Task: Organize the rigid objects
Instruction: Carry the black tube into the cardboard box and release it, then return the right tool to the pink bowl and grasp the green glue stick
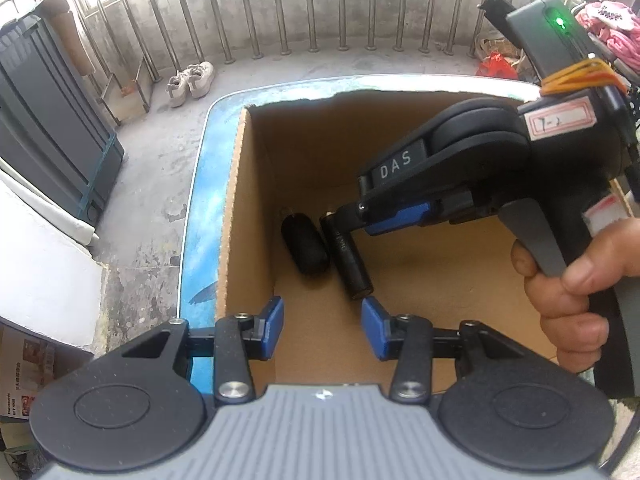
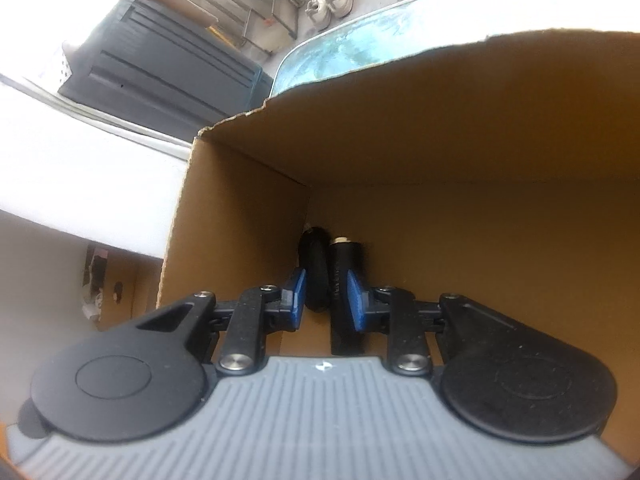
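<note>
An open cardboard box (image 1: 234, 200) stands on a blue table (image 1: 198, 216). On its floor, by the left wall, a black oval object (image 1: 306, 246) and a black cylinder (image 1: 350, 258) lie side by side. My left gripper (image 1: 323, 314) hovers open over the box's near left corner with nothing between its blue pads. My right gripper (image 1: 352, 210), held by a hand (image 1: 572, 304), reaches down into the box from the right to the cylinder's far end. In the right wrist view the right gripper (image 2: 326, 286) stands narrowly open; the cylinder (image 2: 344, 256) lies under its right pad, the oval object (image 2: 316, 268) beyond the gap.
The box wall (image 2: 240, 208) is close on the left of the right gripper. On the concrete floor beyond the table are a pair of pale shoes (image 1: 192, 80), a grey cabinet (image 1: 52, 128), a metal railing (image 1: 280, 8), and pink cloth (image 1: 616, 28) at the far right.
</note>
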The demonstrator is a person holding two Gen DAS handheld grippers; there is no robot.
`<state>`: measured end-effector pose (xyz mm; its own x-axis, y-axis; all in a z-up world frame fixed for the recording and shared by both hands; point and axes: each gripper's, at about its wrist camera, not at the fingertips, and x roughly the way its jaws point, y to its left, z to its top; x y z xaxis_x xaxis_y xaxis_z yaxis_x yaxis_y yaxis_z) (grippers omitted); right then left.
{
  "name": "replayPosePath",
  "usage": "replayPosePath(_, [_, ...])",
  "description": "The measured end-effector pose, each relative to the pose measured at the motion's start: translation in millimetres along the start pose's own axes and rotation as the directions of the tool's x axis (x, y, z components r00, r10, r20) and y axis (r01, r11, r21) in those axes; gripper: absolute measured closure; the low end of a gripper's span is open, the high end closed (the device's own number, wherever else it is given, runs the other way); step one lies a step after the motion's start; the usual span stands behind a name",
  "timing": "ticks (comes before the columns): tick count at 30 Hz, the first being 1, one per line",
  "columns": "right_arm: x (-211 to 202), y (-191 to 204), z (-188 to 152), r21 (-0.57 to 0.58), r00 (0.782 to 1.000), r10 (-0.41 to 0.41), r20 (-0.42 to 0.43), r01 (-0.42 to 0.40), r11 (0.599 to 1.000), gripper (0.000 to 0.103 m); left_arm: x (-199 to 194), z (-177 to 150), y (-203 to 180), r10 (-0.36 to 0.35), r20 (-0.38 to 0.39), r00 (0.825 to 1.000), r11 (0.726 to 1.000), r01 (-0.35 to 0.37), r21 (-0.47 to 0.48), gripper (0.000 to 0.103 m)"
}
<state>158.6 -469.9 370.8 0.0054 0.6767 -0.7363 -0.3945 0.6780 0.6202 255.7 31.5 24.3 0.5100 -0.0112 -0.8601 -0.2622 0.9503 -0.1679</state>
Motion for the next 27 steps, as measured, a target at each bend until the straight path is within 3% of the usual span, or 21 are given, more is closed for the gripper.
replayPosePath(7, [-42.5, 10.1, -15.4, -0.025, 0.997, 0.026, 0.076, -0.024, 0.999, 0.078, -31.4, -10.4, 8.8, -0.025, 0.084, 0.996, 0.999, 0.027, -0.021, 0.055])
replayPosePath(13, [-118.6, 15.8, -54.9, -0.066, 0.971, 0.17, 0.166, -0.161, 0.985, 0.075, -84.5, -38.1, 20.5, -0.065, 0.21, 0.976, 0.997, 0.074, -0.036, 0.053])
replayPosePath(18, [-176.7, 19.9, -105.1, -0.105, 0.933, 0.268, 0.239, -0.249, 0.963, 0.072, -130.4, -80.6, 26.1, -0.068, 0.328, 0.942, 0.996, 0.08, -0.024, 0.05])
replayPosePath(22, [-209.3, 15.8, -155.6, -0.14, 0.909, 0.306, 0.283, -0.277, 0.951, 0.071, -150.9, -116.7, 30.5, -0.083, 0.367, 0.926, 0.995, 0.098, -0.024, 0.048])
replayPosePath(27, [-197.5, 5.4, -225.9, -0.144, 0.925, 0.268, 0.268, -0.236, 0.961, 0.07, -148.5, -161.5, 26.5, -0.109, 0.35, 0.93, 0.992, 0.122, -0.017, 0.046])
